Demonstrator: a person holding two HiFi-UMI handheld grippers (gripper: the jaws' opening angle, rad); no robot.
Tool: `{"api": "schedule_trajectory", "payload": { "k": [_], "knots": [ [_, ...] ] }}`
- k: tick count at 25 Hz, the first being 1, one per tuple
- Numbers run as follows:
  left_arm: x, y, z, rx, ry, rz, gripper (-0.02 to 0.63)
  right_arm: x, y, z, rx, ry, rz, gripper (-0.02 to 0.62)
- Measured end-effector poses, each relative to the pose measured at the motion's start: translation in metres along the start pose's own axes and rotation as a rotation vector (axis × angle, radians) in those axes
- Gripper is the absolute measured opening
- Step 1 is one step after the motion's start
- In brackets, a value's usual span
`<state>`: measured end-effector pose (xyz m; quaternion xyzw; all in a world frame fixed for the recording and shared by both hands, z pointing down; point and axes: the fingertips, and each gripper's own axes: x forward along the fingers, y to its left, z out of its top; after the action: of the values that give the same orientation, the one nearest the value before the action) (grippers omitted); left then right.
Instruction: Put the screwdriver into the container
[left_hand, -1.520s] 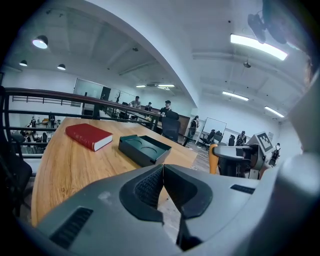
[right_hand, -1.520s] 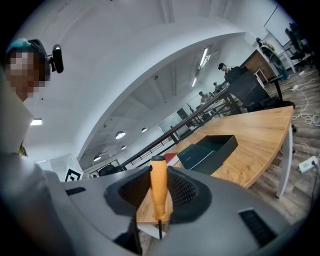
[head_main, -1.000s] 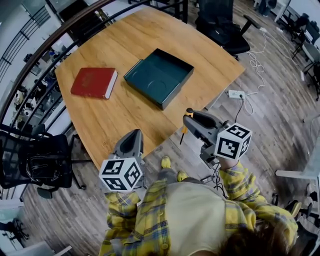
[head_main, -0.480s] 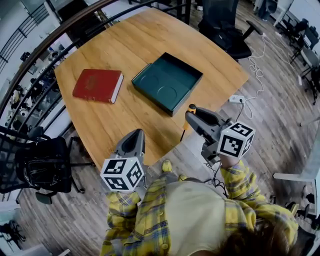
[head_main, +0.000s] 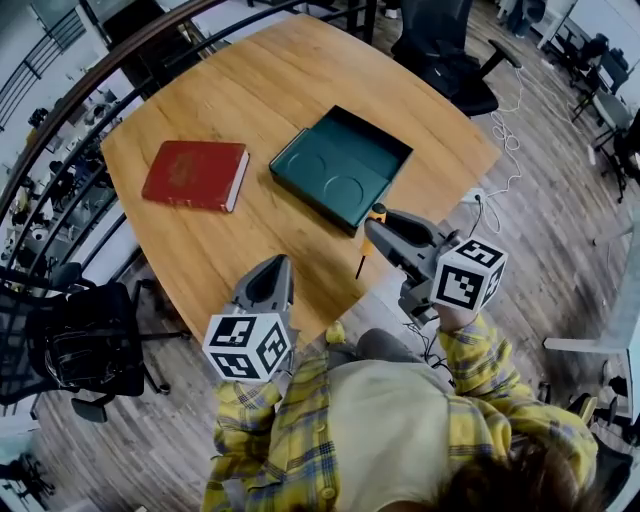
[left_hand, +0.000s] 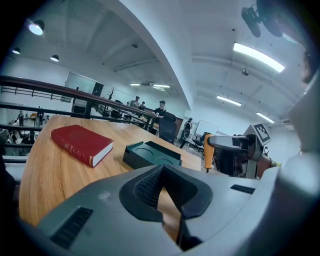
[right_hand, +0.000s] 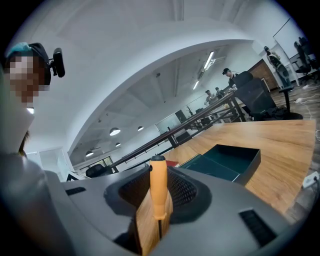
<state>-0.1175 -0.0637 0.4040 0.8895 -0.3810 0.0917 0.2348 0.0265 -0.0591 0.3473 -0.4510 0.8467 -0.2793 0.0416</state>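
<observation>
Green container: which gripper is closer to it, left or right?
Right. The right gripper, holding the screwdriver, is just off the container's near corner; the left gripper hangs farther back, at the table edge.

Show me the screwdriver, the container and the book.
screwdriver (right_hand: 159, 192): right gripper view, on the orange handle.
container (head_main: 338, 163): head view, on its bare floor.
book (head_main: 193, 174): head view, on the red cover.

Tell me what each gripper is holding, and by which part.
The right gripper holds the screwdriver upright by its orange handle, shaft pointing down. The left gripper holds nothing; its jaws are together.
</observation>
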Motion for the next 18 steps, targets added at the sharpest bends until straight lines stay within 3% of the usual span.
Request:
{"api": "schedule_trajectory", "payload": {
  "k": [8, 18],
  "knots": [
    [0.012, 0.005, 0.006, 0.0, 0.003, -0.001, 0.011, 0.009, -0.006, 0.009, -0.002, -0.006, 0.01, 0.163],
    [0.04, 0.011, 0.02, -0.017, -0.017, 0.063, 0.011, 0.027, -0.037, 0.049, -0.03, -0.007, 0.066, 0.163]
  ]
}}
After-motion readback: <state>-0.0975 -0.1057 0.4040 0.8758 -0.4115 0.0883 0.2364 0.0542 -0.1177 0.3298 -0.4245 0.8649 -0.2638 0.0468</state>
